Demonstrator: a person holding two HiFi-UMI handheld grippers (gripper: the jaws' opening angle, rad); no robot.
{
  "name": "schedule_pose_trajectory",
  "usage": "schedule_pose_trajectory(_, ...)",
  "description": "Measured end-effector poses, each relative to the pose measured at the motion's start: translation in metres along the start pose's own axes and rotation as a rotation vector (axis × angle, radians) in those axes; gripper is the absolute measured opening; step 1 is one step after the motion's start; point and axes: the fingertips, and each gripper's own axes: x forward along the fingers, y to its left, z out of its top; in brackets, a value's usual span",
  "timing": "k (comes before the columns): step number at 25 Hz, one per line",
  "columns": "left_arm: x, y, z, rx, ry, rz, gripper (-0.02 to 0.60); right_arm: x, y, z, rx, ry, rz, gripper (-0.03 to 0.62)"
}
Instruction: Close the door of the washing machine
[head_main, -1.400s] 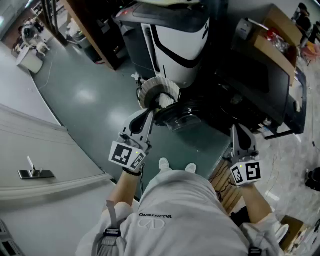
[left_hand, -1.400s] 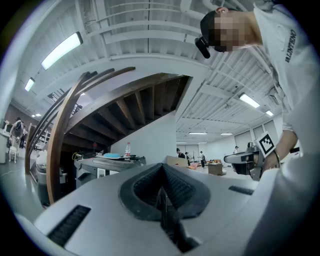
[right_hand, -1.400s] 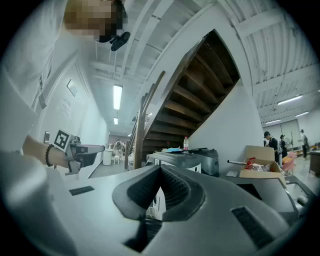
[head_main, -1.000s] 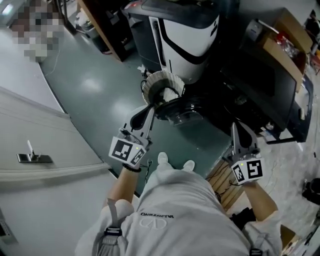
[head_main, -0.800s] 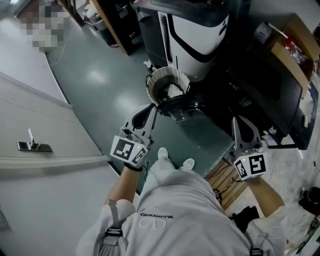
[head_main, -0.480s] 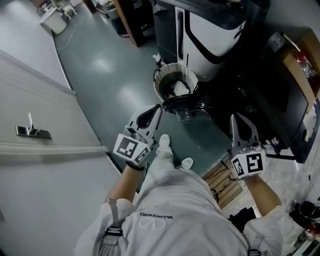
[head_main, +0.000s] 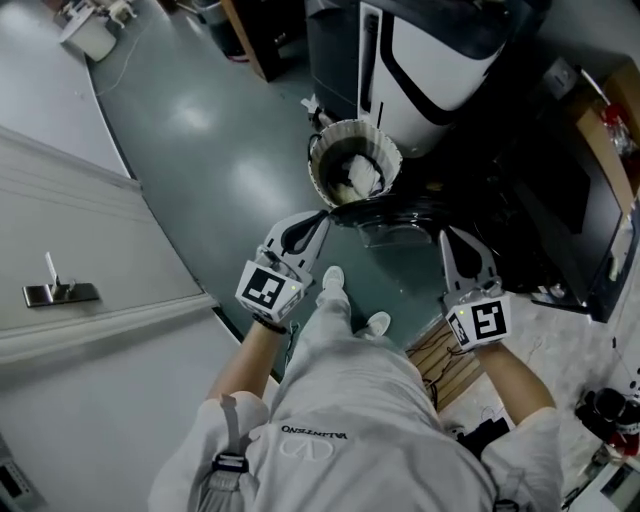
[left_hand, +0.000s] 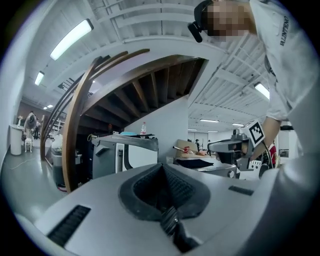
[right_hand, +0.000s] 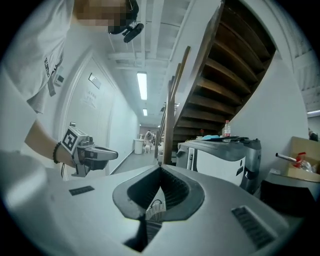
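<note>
The washing machine (head_main: 430, 60) is white with a black curve and stands at the top of the head view. Its dark, glossy round door (head_main: 385, 215) hangs open towards me, low over the floor. A ribbed white basket (head_main: 353, 165) with pale laundry stands just left of the door. My left gripper (head_main: 322, 214) is shut and empty, with its tip at the door's left edge. My right gripper (head_main: 452, 234) is also shut and empty, just right of the door. In the left gripper view the machine (left_hand: 125, 152) lies ahead beyond the shut left gripper (left_hand: 161, 165). The machine (right_hand: 220, 155) also shows in the right gripper view.
A wooden pallet (head_main: 440, 360) lies by my right foot. A grey door with a metal handle (head_main: 60, 292) fills the left. Dark furniture (head_main: 560, 200) and a cardboard box (head_main: 610, 140) stand to the right of the machine. A wooden staircase (left_hand: 115, 80) rises overhead.
Both grippers have sunk and moved in towards the open door, staying shut. The left tip has come up to the door's left edge, and the right has shifted left.
</note>
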Motion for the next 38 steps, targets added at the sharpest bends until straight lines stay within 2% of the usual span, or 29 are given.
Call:
schedule_pose_trajectory(5, 0.018, 0.040, -0.030, -0.025, 0.049, -0.080, -0.003, 0.051, 0.023, -0.014, 0.018, 0.037, 0.030, 0.011)
schedule_pose_trajectory(13, 0.048, 0.087, -0.086, -0.059, 0.099, -0.197, -0.003, 0.125, 0.042, -0.059, 0.052, 0.096, 0.015, 0.011)
schedule_pose_trajectory(16, 0.061, 0.102, -0.108, -0.070, 0.097, -0.204, -0.003, 0.150, 0.045, -0.079, 0.036, 0.107, 0.020, 0.011)
schedule_pose_trajectory(19, 0.069, 0.110, -0.132, -0.083, 0.113, -0.222, -0.003, 0.164, 0.048, -0.102, 0.069, 0.127, 0.019, 0.009)
schedule_pose_trajectory(25, 0.091, 0.105, -0.182, -0.062, 0.162, -0.310, -0.002, 0.175, 0.040, -0.155, 0.125, 0.177, -0.019, 0.009)
schedule_pose_trajectory(31, 0.111, 0.089, -0.248, -0.002, 0.265, -0.446, 0.079, 0.177, 0.042, -0.208, 0.132, 0.226, -0.011, 0.011)
schedule_pose_trajectory(38, 0.121, 0.068, -0.311, 0.088, 0.362, -0.607, 0.125, 0.182, 0.047, -0.262, 0.151, 0.262, 0.021, 0.011)
